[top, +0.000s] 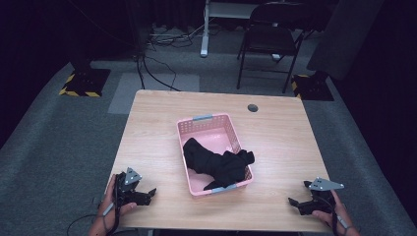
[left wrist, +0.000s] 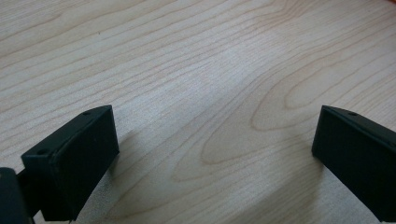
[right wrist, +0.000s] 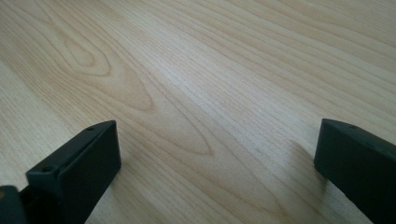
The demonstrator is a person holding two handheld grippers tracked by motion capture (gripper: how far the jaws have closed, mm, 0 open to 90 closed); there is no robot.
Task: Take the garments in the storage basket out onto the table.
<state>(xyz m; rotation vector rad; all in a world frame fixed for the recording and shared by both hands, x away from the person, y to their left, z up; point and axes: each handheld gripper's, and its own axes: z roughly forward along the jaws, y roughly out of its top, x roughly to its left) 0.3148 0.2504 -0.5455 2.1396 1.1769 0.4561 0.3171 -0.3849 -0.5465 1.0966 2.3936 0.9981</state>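
From the high view, I sit at a pale wooden surface (top: 275, 147) with a pink basket (top: 202, 122) near its middle. A dark bundle of cloth (top: 219, 164) lies in the basket's near half, its long axis running from about ten o'clock to four o'clock, one end draped toward the near right corner. The basket itself runs lengthwise from twelve to six o'clock, turned slightly. Grey tabs mark its far and near rims; I can read no writing on them.

My left hand-held gripper (top: 147, 194) rests at the seven o'clock corner of the surface, pointing toward three o'clock. My right hand-held gripper (top: 294, 204) rests at the five o'clock corner, pointing toward nine o'clock. Both are well apart from the basket.

The two gripper views add what the high view cannot: the left hand-held gripper (left wrist: 215, 154) and the right hand-held gripper (right wrist: 217, 158) are each released, jaws spread wide, with bare wood grain between them.

A folding chair (top: 270, 34) stands on the floor at twelve o'clock.
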